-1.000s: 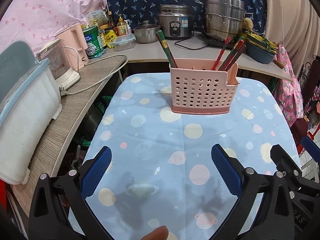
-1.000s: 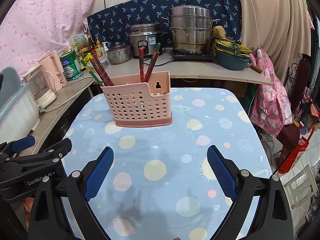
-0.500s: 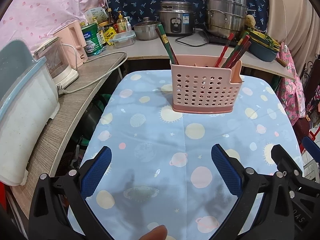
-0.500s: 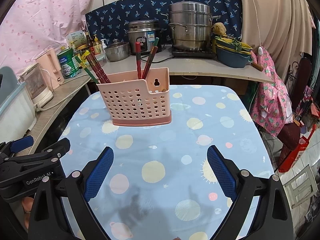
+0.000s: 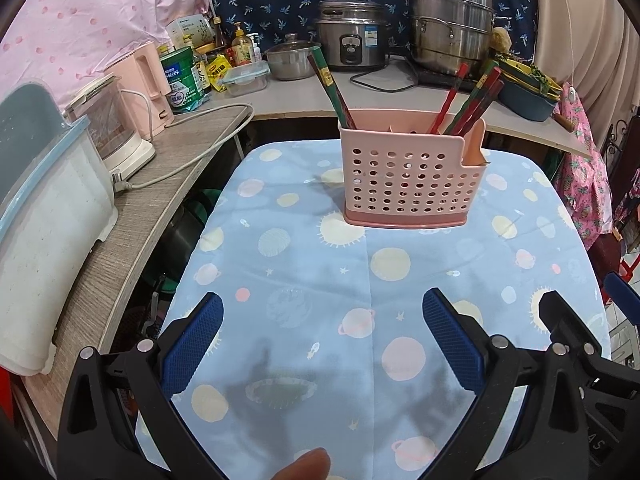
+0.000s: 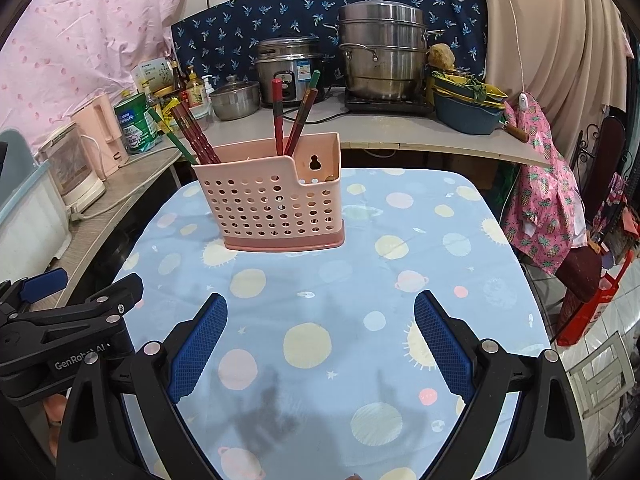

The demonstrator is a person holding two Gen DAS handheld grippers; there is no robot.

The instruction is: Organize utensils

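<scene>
Above the near edge of the planet-print blue tabletop (image 5: 360,280): left hand-held gripper (image 5: 320,344) and right hand-held gripper (image 6: 320,340), side by side, blue pads spread wide, nothing held. Farther out, mid-cloth: perforated pink plastic utensil basket (image 5: 408,176), upright, with red and green chopsticks (image 6: 192,132) leaning in separate compartments. Likely next: a regrouping of sticks. Best taken high on one shaft, lifted straight up, the other hand-held gripper steadying the light basket.

Bright, sharp frames; fisheye-bent edges; soft shadows on tablecloth (image 5: 320,272).
</scene>
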